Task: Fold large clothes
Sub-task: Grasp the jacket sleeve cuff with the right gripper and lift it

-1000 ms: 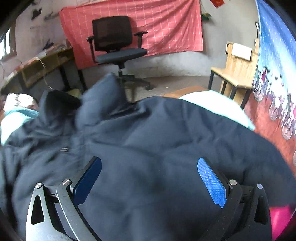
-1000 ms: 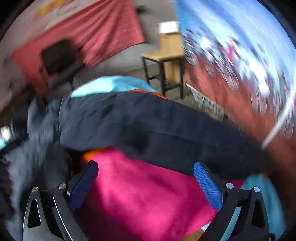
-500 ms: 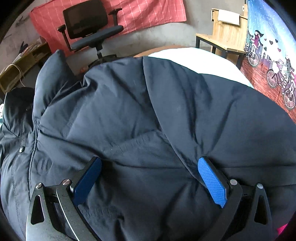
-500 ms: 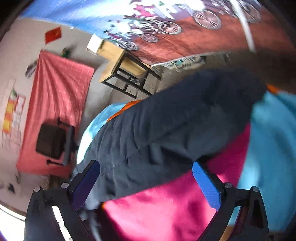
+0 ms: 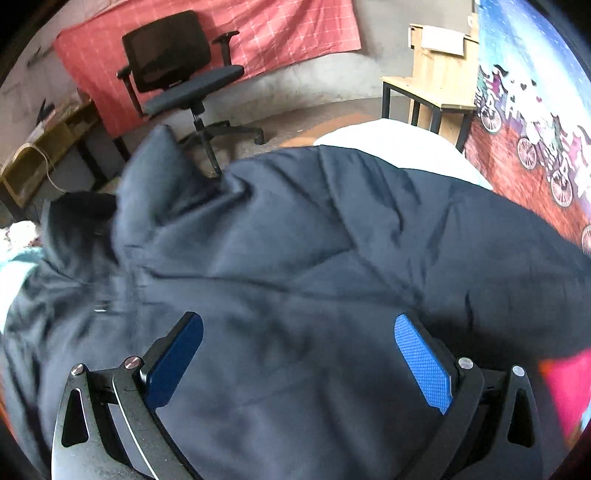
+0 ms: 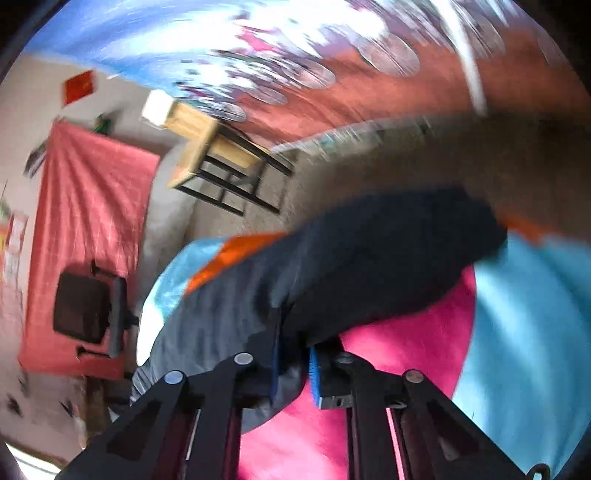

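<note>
A large dark navy padded jacket (image 5: 314,243) lies spread over the bed and fills most of the left wrist view. My left gripper (image 5: 295,354) hangs just above its back, jaws wide open with only flat fabric below them. In the right wrist view the same jacket (image 6: 369,266) shows as a dark bulky fold over a pink cloth (image 6: 388,369). My right gripper (image 6: 293,365) is shut on the jacket's edge, with a pinch of dark fabric between the blue pads. That view is rolled sideways and blurred.
A black office chair (image 5: 184,77) stands before a red hanging cloth (image 5: 258,33). A wooden side table (image 5: 436,85) stands by the printed wall hanging (image 5: 535,110). Light blue bedding (image 6: 535,332) and a white sheet (image 5: 399,144) lie under the jacket. A low shelf (image 5: 37,155) is at left.
My right gripper went from wide open to shut on the jacket's edge, and rolled hard to one side. The left gripper stayed open over the jacket, its view tilting back up.
</note>
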A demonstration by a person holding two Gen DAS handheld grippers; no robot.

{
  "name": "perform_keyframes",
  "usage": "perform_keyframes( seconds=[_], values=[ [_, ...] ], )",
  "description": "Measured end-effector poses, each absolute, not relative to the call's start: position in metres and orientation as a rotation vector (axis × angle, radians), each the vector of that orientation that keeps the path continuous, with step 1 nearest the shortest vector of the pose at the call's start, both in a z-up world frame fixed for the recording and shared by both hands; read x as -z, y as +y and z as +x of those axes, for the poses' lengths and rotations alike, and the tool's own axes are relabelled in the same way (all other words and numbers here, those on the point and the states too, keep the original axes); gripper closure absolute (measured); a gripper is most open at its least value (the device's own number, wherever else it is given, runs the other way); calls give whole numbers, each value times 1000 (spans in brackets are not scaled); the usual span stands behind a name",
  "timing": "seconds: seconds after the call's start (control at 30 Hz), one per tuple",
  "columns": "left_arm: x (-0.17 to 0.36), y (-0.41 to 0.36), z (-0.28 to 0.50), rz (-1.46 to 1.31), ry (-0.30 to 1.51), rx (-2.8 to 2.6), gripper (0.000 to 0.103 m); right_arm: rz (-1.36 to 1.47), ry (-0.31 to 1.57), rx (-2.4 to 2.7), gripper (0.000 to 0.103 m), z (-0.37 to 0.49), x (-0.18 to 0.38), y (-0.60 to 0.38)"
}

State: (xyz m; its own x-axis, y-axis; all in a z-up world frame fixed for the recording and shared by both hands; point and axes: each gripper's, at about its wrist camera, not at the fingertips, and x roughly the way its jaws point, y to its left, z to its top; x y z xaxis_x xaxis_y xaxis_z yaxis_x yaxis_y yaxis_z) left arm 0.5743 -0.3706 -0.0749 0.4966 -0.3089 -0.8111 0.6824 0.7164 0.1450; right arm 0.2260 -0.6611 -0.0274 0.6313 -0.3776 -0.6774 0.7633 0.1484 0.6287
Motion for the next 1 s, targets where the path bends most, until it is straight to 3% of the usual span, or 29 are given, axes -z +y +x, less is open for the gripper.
perform_keyframes(
  seconds=[0.3, 0.47, 0.73, 1.0],
  values=[
    [19, -246, 554, 421, 804, 583, 1, 469, 334, 706, 94, 324, -129, -559],
    [4, -151, 546, 377, 738, 484, 1, 133, 340, 506, 94, 394, -168, -444],
    [4, -17, 554, 193, 754, 285, 1, -126, 444, 217, 94, 456, -135, -287],
    [1, 54, 549, 129, 765, 190, 1, -306, 698, 10, 94, 474, -32, -192]
  ],
)
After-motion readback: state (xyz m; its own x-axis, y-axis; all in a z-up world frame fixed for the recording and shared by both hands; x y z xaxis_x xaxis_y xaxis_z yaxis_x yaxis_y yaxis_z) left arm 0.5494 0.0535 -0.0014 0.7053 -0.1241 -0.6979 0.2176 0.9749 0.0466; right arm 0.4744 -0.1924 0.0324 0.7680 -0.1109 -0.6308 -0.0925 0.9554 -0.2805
